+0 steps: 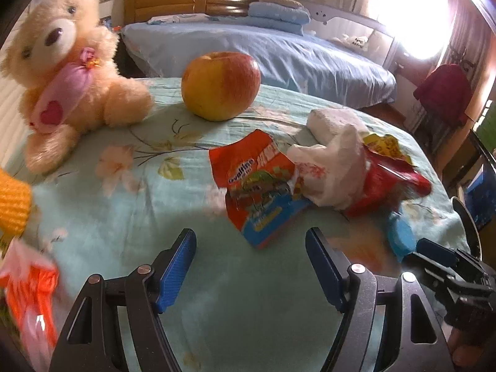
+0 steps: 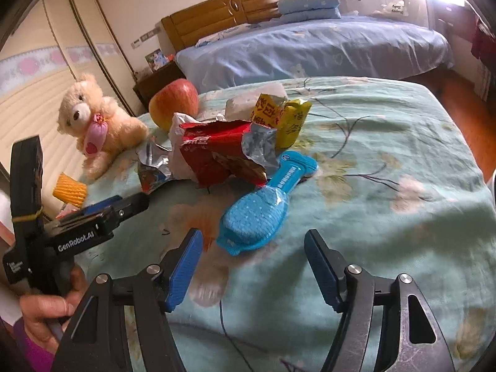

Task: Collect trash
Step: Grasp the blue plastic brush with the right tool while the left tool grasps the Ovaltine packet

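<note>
On the bedspread (image 1: 130, 204): wrappers (image 1: 257, 186) (crumpled).

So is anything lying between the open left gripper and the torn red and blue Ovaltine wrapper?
Nothing visible: only bare teal floral bedspread lies between the left gripper and the torn red and blue Ovaltine wrapper. A crumpled white plastic bag overlaps the wrapper's far right edge.

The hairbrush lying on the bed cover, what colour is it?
The hairbrush is bright blue, handle and head alike; it shows best in the right wrist view.

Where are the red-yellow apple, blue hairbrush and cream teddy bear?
Red-yellow apple (image 1: 220, 85): left wrist view, front skin.
Blue plastic hairbrush (image 2: 254, 217): right wrist view, bristle head.
Cream plush teddy bear (image 2: 81, 112): right wrist view, muzzle.
</note>
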A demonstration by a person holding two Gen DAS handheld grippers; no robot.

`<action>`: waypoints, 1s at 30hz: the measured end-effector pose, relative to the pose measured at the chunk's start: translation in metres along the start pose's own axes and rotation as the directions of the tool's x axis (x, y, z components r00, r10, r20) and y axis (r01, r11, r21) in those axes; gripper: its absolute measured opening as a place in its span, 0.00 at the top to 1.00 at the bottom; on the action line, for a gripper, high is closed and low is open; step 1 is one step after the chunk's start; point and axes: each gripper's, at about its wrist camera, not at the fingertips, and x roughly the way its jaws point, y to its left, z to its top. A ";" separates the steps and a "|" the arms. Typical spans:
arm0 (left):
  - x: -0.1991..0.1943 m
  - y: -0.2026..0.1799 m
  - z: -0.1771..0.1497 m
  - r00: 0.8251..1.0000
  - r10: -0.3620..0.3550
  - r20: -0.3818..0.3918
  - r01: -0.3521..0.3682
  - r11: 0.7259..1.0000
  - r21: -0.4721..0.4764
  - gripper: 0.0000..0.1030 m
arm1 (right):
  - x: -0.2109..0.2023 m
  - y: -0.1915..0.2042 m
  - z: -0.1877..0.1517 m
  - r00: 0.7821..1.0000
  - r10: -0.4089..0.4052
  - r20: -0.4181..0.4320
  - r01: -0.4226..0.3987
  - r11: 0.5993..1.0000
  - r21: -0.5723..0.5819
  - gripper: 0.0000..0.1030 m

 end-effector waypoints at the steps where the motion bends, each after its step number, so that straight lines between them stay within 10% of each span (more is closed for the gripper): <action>1: 0.005 0.001 0.003 1.000 0.001 -0.006 -0.001 1.000 -0.007 0.30 | 0.004 0.001 0.002 1.000 -0.006 -0.004 0.006 1.000 -0.002 0.33; 12: 0.019 -0.005 0.011 1.000 -0.017 0.014 0.017 0.999 0.030 0.68 | 0.017 0.009 0.011 0.996 -0.088 -0.001 0.088 0.994 -0.061 0.50; 13: 0.017 -0.005 0.010 1.000 -0.022 0.020 0.022 0.999 0.033 0.95 | 0.017 0.009 0.011 0.996 -0.086 0.000 0.086 0.994 -0.061 0.51; 14: 0.019 -0.005 0.008 0.999 -0.032 0.003 0.031 0.999 0.030 0.99 | 0.016 0.008 0.010 0.997 -0.082 0.002 0.082 0.995 -0.060 0.52; 26: -0.006 -0.012 -0.016 0.998 -0.069 0.013 0.068 0.997 0.033 0.99 | -0.019 -0.007 -0.007 1.000 -0.021 0.013 0.021 1.000 -0.023 0.59; 30: -0.011 -0.011 -0.011 0.998 -0.062 0.020 0.062 0.998 0.013 0.74 | -0.031 -0.014 -0.012 0.999 -0.021 0.026 0.022 1.000 -0.009 0.59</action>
